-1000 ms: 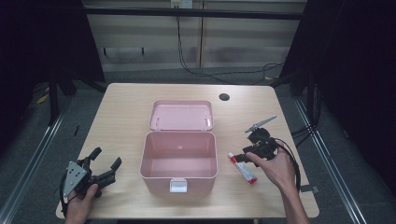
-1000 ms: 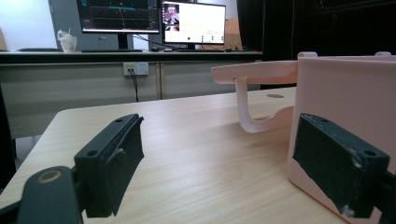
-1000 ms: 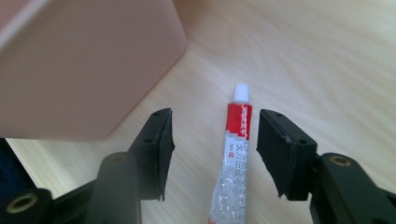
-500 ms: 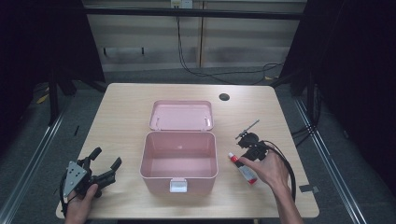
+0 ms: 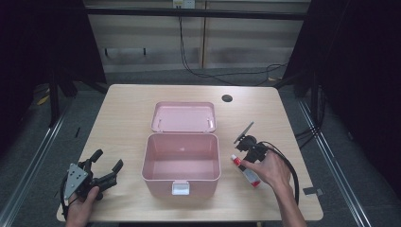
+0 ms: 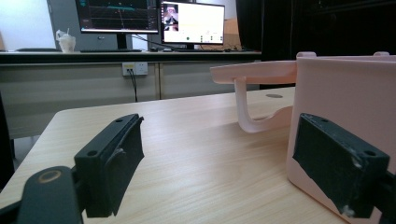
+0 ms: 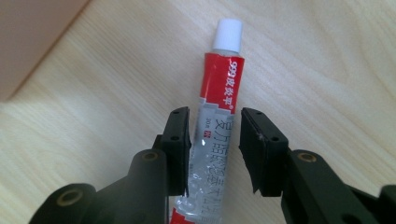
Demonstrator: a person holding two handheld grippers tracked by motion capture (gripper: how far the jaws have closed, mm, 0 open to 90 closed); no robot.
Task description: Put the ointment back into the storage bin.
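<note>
right claw (image 7: 215, 140) lower, narrower around tube (image 7: 217, 121)

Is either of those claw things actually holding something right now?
Not firmly yet: the right gripper has been closing its jaws around the tube's middle. The left gripper holds nothing.

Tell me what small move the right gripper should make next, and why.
Probably finish closing on the tube. The right gripper has just been closing, with its jaws on either side of the tube, which lies flat on the table. The left pad looks to be touching it, but a gap shows on the right side, so the grip isn't firm enough to lift toward the open pink box.
</note>
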